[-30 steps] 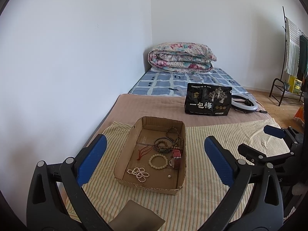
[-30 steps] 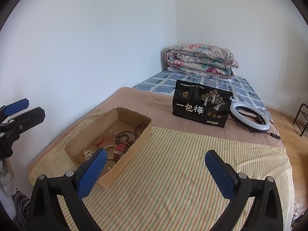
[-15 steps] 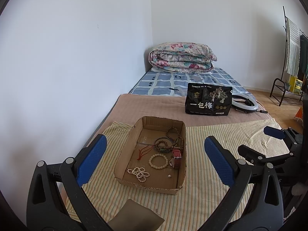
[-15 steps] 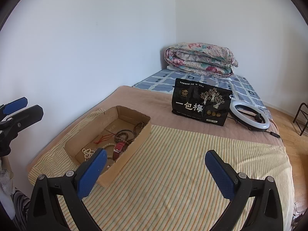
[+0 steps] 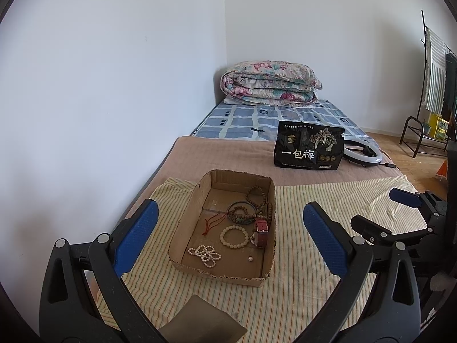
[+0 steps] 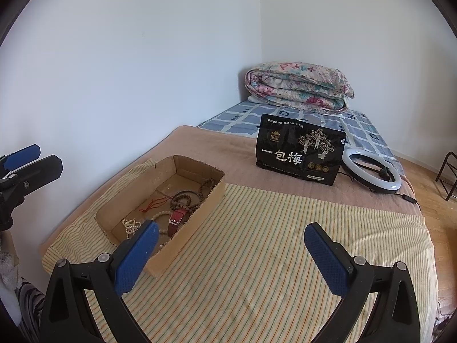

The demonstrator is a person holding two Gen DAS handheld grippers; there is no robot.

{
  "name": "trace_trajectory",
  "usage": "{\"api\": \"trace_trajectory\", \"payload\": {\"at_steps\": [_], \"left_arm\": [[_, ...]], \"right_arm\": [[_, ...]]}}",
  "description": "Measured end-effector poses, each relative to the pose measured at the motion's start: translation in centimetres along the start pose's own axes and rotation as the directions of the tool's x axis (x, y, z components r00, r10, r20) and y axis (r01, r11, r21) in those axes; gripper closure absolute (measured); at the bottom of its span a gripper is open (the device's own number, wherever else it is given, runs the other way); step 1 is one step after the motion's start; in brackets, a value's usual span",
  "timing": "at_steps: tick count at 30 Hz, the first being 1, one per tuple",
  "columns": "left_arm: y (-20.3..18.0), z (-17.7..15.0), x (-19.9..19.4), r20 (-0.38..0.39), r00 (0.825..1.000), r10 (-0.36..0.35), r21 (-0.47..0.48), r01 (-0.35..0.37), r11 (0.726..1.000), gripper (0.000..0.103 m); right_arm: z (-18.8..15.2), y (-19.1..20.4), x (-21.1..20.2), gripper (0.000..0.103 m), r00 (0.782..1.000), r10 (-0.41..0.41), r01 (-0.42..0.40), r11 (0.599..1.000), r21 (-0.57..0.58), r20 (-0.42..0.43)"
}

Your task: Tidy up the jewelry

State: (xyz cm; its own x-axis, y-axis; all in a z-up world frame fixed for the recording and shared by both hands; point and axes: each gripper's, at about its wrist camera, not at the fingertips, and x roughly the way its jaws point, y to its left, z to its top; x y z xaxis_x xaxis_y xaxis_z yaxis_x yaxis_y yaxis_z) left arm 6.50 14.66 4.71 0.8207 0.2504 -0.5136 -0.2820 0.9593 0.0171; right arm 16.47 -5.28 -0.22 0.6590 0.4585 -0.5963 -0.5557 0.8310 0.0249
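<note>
An open cardboard box sits on the striped cloth; it also shows in the right wrist view. Inside lie a white pearl strand, a cream bead bracelet, a red-strap watch, dark bead strings and a red cord. My left gripper is open and empty, held above and before the box. My right gripper is open and empty, over the cloth right of the box; it also shows in the left wrist view.
A black snack bag stands behind the box on the brown blanket, beside a white ring light. A folded floral quilt lies at the far end by the wall. A drying rack stands at right.
Both grippers have drifted slightly; the right wrist view has shifted a little towards the bed. Both stay open and the jewelry has not moved.
</note>
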Motion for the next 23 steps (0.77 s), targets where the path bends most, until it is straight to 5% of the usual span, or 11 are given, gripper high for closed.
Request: {"api": "trace_trajectory", "payload": {"at_steps": [23], "left_arm": [[0.78,-0.05,0.05,0.013,1.0,0.012,-0.002,-0.012,1.0,0.0]], "right_arm": [[-0.28,0.62,0.12,0.0,1.0,0.002,-0.002,1.0,-0.028,-0.008]]}}
